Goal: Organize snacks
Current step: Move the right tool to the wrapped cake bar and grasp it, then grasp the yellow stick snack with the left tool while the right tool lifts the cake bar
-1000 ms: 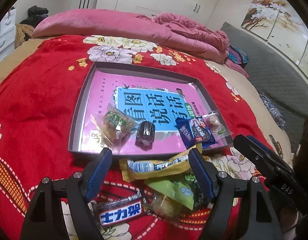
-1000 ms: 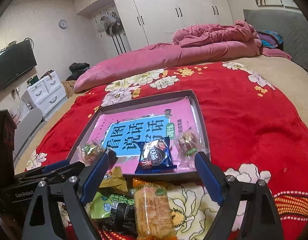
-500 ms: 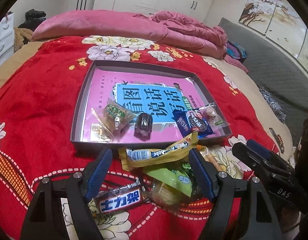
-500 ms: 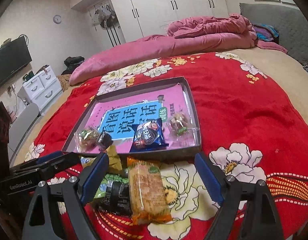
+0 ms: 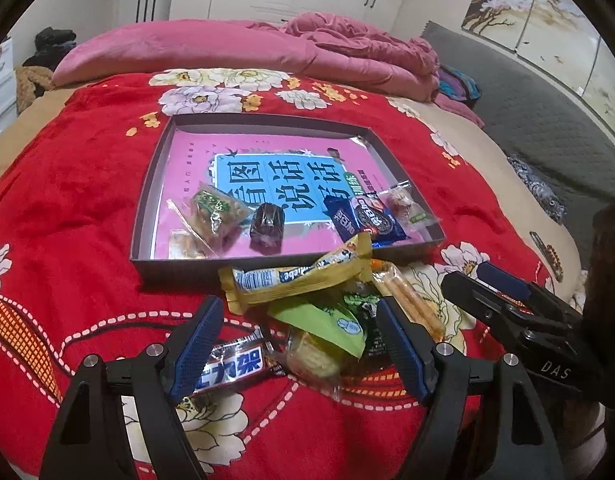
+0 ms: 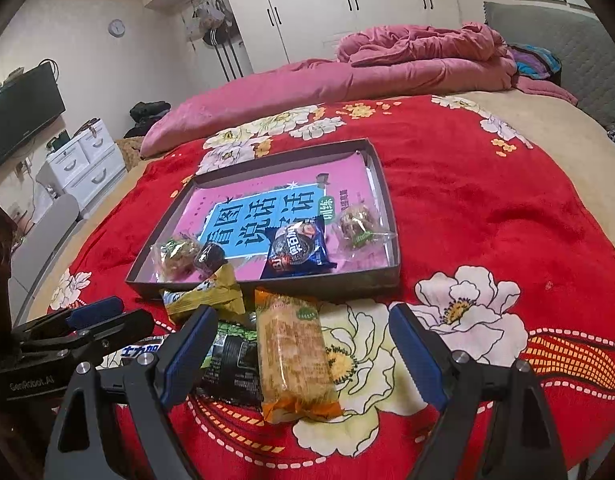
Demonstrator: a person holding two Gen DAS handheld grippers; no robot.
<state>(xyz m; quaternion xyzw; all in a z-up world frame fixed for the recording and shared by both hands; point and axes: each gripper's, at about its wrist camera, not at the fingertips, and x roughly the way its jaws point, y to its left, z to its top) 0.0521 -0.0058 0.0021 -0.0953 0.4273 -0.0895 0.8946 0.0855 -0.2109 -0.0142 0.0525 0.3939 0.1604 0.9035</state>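
Note:
A grey shallow box (image 5: 147,216) (image 6: 391,236) with a pink book in its bottom lies on the red blanket. It holds a blue cookie pack (image 5: 367,222) (image 6: 297,250), a dark candy (image 5: 267,224), and two clear snack bags (image 5: 213,214) (image 6: 357,224). In front of it lies a loose pile: a yellow bar (image 5: 295,278), a green pack (image 5: 327,322), a Snickers bar (image 5: 233,366) and an orange cracker pack (image 6: 293,354). My left gripper (image 5: 297,342) is open above the pile. My right gripper (image 6: 303,354) is open over the cracker pack.
The red flowered blanket (image 5: 67,200) covers the bed. A pink duvet (image 5: 235,48) lies at the far end. White drawers (image 6: 83,160) and a TV (image 6: 19,116) stand to the left of the bed. A grey padded headboard (image 5: 547,120) is on the right.
Both grippers have drawn back from the box, toward the near side of the bed. More of the snack pile shows between the fingers. Both stay open.

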